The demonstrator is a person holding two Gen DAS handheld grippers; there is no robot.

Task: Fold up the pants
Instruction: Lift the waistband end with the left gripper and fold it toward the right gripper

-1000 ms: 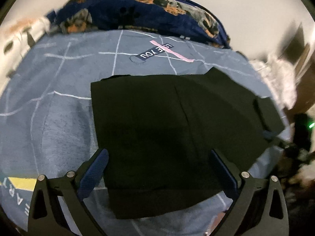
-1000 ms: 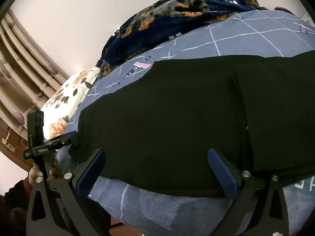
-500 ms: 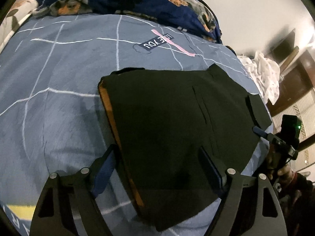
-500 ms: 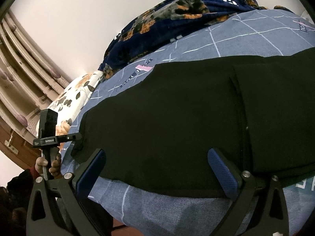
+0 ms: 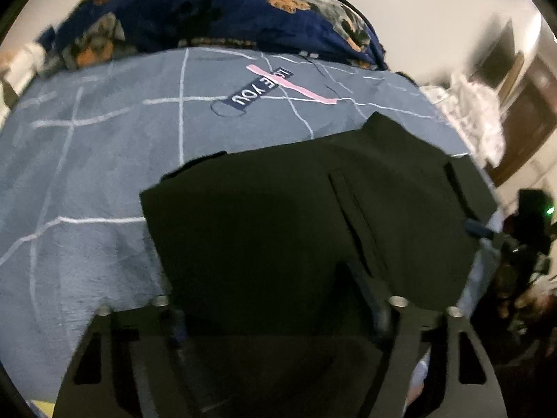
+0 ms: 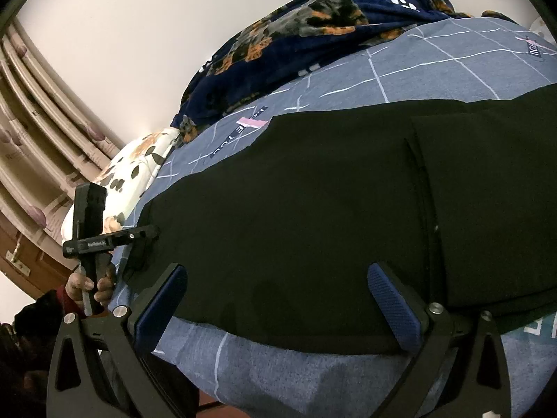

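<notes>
Left wrist view: "YOU" is read on a patch of the bed's grey cover. The left gripper is closing, the pants lying between its fingers at the bed's near edge.

Right wrist view: the right gripper's fingers are held apart over the pants' near edge.
</notes>
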